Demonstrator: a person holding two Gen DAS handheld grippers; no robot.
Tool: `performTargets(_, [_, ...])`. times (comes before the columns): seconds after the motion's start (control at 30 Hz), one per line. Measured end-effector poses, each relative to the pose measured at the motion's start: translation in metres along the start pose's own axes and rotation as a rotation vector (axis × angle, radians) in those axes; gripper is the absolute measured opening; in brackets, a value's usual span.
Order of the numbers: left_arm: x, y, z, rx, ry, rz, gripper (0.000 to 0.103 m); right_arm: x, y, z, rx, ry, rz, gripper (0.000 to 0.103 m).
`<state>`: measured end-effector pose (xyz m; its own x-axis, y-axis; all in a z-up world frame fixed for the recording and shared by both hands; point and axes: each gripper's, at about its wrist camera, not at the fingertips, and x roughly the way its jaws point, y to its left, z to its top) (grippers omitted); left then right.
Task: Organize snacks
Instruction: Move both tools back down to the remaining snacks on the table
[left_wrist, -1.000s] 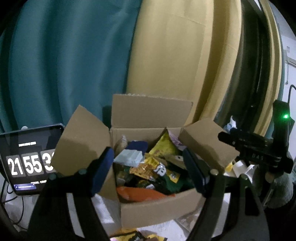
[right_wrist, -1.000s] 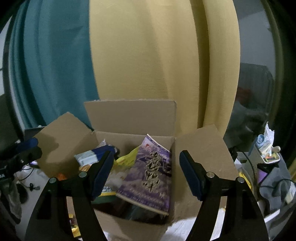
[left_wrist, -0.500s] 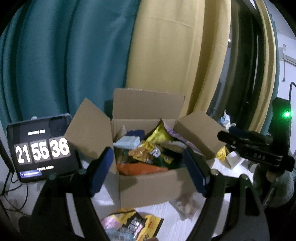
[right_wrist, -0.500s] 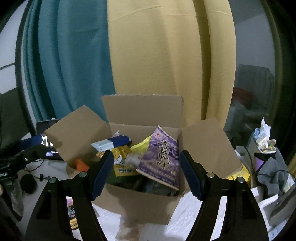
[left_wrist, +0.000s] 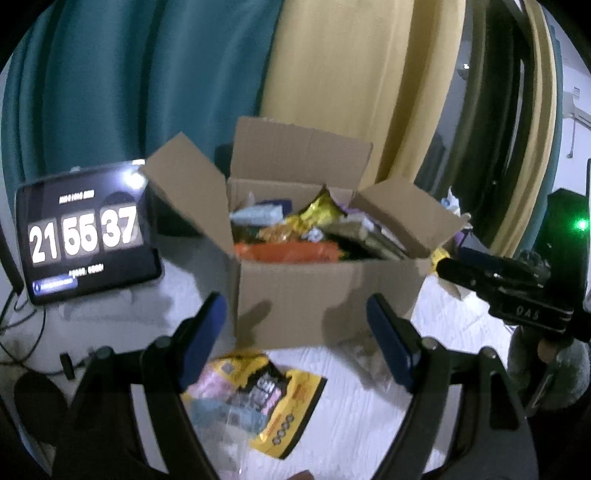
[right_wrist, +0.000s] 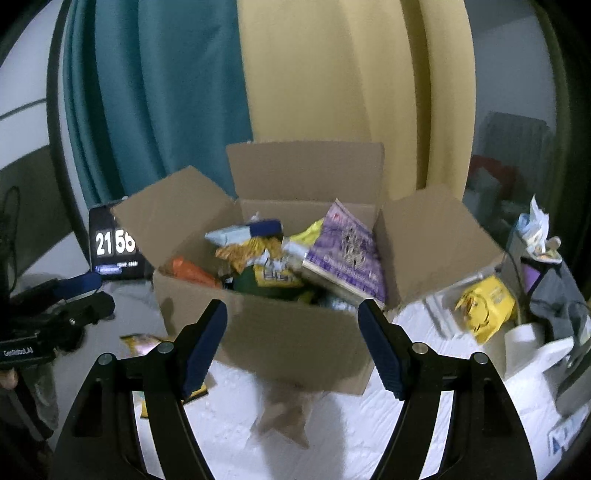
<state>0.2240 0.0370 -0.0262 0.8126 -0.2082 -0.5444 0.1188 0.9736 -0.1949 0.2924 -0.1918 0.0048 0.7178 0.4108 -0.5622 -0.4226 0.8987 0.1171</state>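
Observation:
An open cardboard box (left_wrist: 325, 295) full of snack packets stands on the white table; it also shows in the right wrist view (right_wrist: 295, 332). An orange packet (left_wrist: 288, 253) lies at its front and a purple packet (right_wrist: 343, 254) leans at its right. A yellow snack bag (left_wrist: 266, 398) lies on the table in front of the box. My left gripper (left_wrist: 295, 343) is open and empty, just above that bag. My right gripper (right_wrist: 293, 343) is open and empty in front of the box. A small brown packet (right_wrist: 284, 417) lies below it.
A tablet clock (left_wrist: 85, 236) stands left of the box. Teal and yellow curtains hang behind. A yellow packet (right_wrist: 487, 306), white items and grey cloth sit at the right. The right gripper's body (left_wrist: 517, 291) shows at the right of the left wrist view.
Both grippers have pulled back from the box and tilted down, so the table in front of it and the yellow bag have come into view. Both stay open.

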Motion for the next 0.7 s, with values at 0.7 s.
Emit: performTargets(0.7, [0.02, 0.052, -0.085, -0.114, 0.181, 0.092, 0.081, 0.057, -0.004, -0.076, 0.058, 0.204, 0.051, 0.077])
